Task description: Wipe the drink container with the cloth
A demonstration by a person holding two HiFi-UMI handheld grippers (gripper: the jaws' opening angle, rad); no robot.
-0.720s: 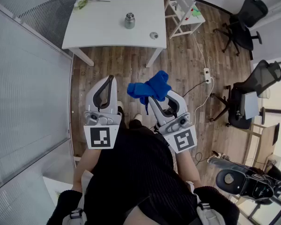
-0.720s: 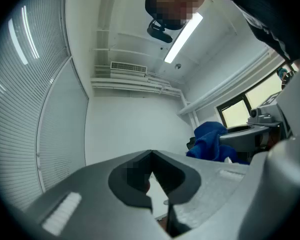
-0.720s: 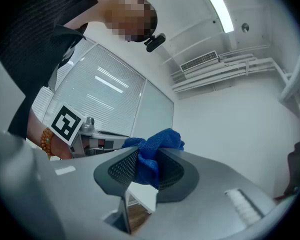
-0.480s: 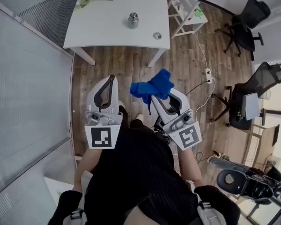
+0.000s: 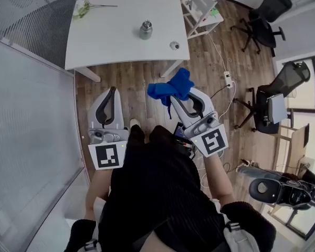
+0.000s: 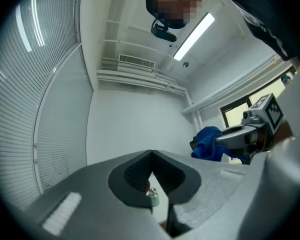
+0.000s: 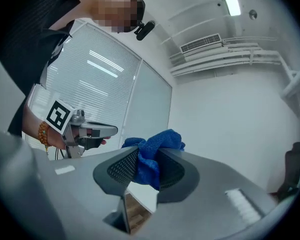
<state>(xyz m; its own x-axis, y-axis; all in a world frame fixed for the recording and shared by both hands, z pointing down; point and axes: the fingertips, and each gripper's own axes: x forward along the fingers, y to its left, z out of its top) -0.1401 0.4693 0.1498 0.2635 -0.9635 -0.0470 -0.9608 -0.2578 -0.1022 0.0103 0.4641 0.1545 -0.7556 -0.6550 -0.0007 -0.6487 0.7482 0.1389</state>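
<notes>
Pinching the blue cloth [image 5: 170, 87] between its jaws, the right gripper [image 5: 177, 100] is held low in front of the person, above the wooden floor [image 5: 142, 80]. In the right gripper view the cloth [image 7: 155, 141] fills the gap between the two dark mesh pads and bunches up over the tips of the right gripper [image 7: 146, 160], with a fold hanging down between them. The left gripper [image 5: 112, 91] is just beside it, to its left and at about the same height, apart from the cloth. In the left gripper view the jaws of the left gripper [image 6: 151, 159] meet at their tips with nothing between them, and the cloth [image 6: 209, 143] shows off to the right, bundled at the end of the other gripper.

The drink container [image 5: 145, 29], a small metal flask with its top on, stands upright on the white desk [image 5: 110, 35], well ahead of both grippers and roughly between their lines. A small round cap-like piece [image 5: 174, 45] lies on the desk to the container's right, ahead of the right gripper and near the desk's front right corner. A green sprig [image 5: 81, 8] lies at the far left corner of the desk, well beyond the left gripper. A white slatted chair [image 5: 197, 7] stands past the desk's right edge, far ahead of the right gripper.
</notes>
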